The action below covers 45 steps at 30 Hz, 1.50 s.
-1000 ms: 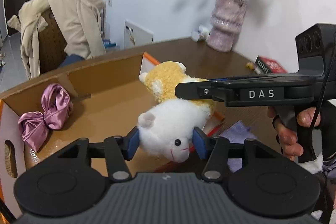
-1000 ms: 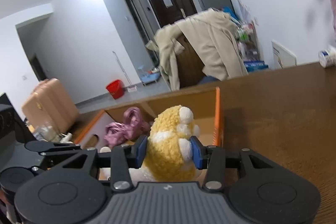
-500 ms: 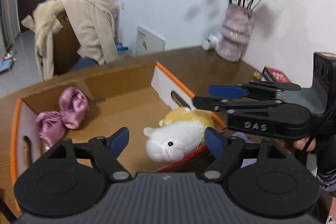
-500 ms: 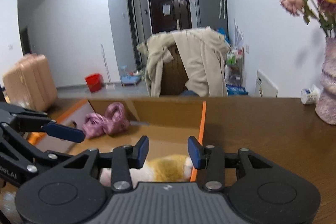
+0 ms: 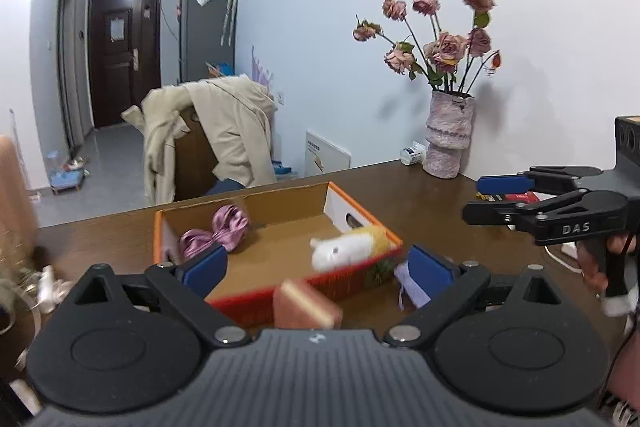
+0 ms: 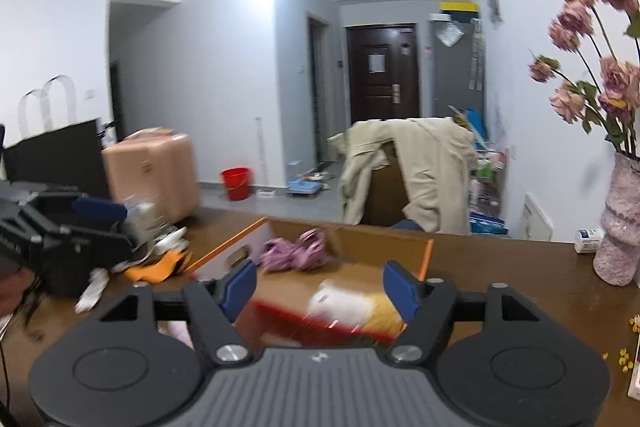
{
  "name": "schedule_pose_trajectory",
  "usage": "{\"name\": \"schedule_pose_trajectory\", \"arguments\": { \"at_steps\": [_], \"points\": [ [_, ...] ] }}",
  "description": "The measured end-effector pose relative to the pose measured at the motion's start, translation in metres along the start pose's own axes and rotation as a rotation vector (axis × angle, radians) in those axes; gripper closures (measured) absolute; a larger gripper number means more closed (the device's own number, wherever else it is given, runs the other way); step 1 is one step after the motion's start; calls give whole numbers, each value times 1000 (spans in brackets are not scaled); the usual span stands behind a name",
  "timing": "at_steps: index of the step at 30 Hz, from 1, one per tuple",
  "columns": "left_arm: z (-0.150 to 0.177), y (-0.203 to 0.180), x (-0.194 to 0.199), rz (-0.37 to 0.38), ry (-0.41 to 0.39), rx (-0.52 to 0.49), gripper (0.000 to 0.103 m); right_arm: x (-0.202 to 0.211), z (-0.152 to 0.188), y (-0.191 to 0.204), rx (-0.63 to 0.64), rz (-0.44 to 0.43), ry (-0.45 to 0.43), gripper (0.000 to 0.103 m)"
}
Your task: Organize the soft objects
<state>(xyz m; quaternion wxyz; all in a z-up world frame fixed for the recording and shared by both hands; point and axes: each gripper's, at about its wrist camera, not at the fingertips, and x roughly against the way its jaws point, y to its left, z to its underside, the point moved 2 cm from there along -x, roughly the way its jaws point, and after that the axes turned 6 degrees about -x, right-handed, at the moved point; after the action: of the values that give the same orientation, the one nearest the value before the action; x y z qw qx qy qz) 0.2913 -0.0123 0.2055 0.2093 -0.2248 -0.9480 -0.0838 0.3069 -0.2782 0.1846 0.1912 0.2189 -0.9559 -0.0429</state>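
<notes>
A white and yellow plush sheep (image 5: 347,247) lies in the near right corner of an open cardboard box (image 5: 280,203) with orange edges; it also shows in the right wrist view (image 6: 352,305). A pink satin bow (image 5: 214,233) lies at the box's far left, also in the right wrist view (image 6: 296,253). My left gripper (image 5: 318,269) is open and empty, held back above the box's near edge. My right gripper (image 6: 320,287) is open and empty, also above the near edge; it shows in the left wrist view (image 5: 502,197) to the right of the box.
A pink vase with dried roses (image 5: 448,139) stands at the table's far right by the wall. A small pinkish block (image 5: 306,307) and a lilac cloth (image 5: 412,287) lie in front of the box. A chair with a beige coat (image 5: 216,139) stands behind the table. Clutter (image 6: 152,255) lies left of the box.
Both grippers let go of the plush sheep, opened wide and pulled back and up from the box. The sheep now lies in the box's near right corner.
</notes>
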Motion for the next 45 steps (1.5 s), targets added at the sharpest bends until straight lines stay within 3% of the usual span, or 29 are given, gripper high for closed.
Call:
{"name": "schedule_pose_trajectory", "arguments": {
  "at_steps": [5,9,14,18,21,27,28,29,31,37,39,41,43,45],
  "points": [
    [51,-13,48,-33,-5,-49,0,33,36,28,41,-70,65,29],
    [89,-17,55,-36,56,-44,0,46,62,42,28,-126,109,28],
    [96,-11,47,-52,75,-40,0,43,69,43,3,-141,118,27],
    [78,-13,3,-53,61,-5,0,27,69,37,-12,-138,115,27],
    [65,-22,-49,-52,99,-5,0,3,73,29,-10,-101,134,27],
    [48,-24,-139,-156,168,37,2,-35,89,12,-33,-107,218,27],
    [49,-22,-149,-171,186,40,17,-38,91,9,-35,-110,227,27],
    [51,-20,-156,-178,204,48,49,-42,92,6,-38,-112,231,27],
    [56,-13,-164,-147,233,93,71,-47,93,0,-48,-113,232,27],
    [61,5,-160,58,128,398,72,-73,91,-28,-161,-102,205,27],
    [73,15,-165,83,134,498,64,-83,93,-36,-219,-115,214,27],
    [84,20,-172,96,216,504,34,-92,95,-42,-264,-127,225,28],
    [94,20,-174,74,276,438,31,-99,98,-46,-290,-129,238,28],
    [99,17,-167,52,277,344,31,-108,100,-47,-307,-134,251,31]
  ]
}}
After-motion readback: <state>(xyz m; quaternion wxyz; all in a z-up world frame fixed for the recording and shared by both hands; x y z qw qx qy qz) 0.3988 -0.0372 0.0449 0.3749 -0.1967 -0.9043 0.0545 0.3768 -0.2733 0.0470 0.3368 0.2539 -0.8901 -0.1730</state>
